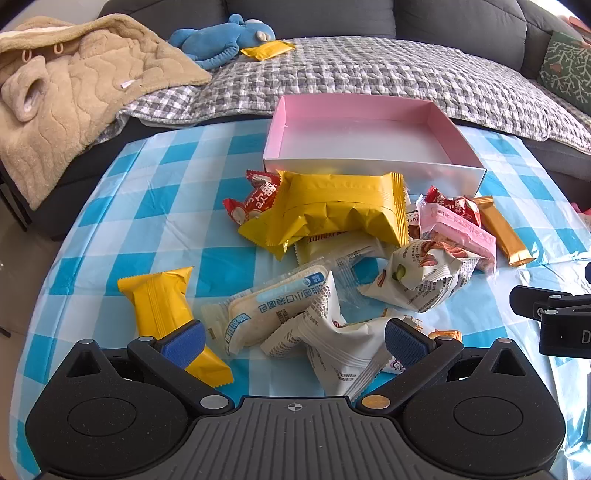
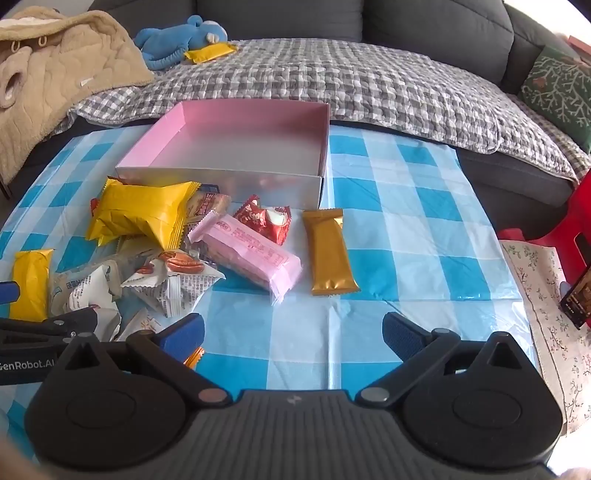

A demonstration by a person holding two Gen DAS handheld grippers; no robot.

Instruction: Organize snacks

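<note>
Grey sofa (image 1: 461,22) across the whole top of both views, checked quilt (image 1: 369,70) spread over the seat. Tan fleece blanket (image 1: 74,92) bunched in the upper left, blue plush toy (image 1: 221,40) lying beside it with one stray yellow packet (image 1: 267,50) touching it. Blue-and-white checked tablecloth (image 2: 406,206) filling the middle and bottom.

Pink box (image 1: 369,144) open-topped, nothing inside, sitting upper centre of the left view, upper left of centre in the right view. Snack pile (image 1: 351,240) heaped right in front of its near wall (pretty messy heap): big yellow pack (image 1: 332,210) on top, pink wafer pack (image 2: 251,254) tilted off the heap's right side, gold bar (image 2: 330,254) flat just beside it, red candy wrapper (image 2: 264,221) between those and the box. White nut packet (image 1: 421,273) centre right in the left view, small yellow packet (image 1: 166,306) lower left, off from the heap.

Left gripper (image 1: 293,339) low in its frame, jaws spread wide over crumpled white wrappers (image 1: 332,339), pinching nothing. Right gripper (image 2: 293,336) same deal, jaws spread wide over bare cloth, holding nothing.
</note>
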